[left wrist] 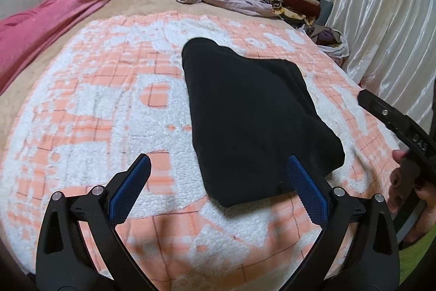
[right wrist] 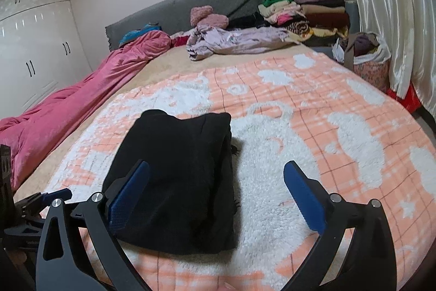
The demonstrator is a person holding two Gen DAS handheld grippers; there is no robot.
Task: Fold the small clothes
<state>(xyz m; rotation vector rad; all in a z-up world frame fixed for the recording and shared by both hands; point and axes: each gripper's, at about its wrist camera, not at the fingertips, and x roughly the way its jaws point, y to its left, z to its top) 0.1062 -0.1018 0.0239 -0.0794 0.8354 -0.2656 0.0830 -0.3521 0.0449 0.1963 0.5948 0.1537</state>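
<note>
A black garment (left wrist: 253,116), folded into a thick slab, lies on the peach and white fleece blanket (left wrist: 95,105). My left gripper (left wrist: 218,162) hovers above its near edge, open, with blue pads spread wide and nothing pressed between them. In the right wrist view the same black garment (right wrist: 179,176) lies flat, and my right gripper (right wrist: 216,168) hangs over its right half, open and holding nothing. The right gripper's black body and a hand (left wrist: 408,182) show at the right edge of the left wrist view. Part of the left gripper (right wrist: 35,206) shows at the lower left of the right wrist view.
A pink quilt (right wrist: 81,94) runs along the bed's left side. Crumpled lilac clothes (right wrist: 237,41) and a stack of folded clothes (right wrist: 313,15) sit at the head of the bed by a grey headboard (right wrist: 190,7). A bag of clothes (right wrist: 365,56) stands by the white curtain (right wrist: 395,4).
</note>
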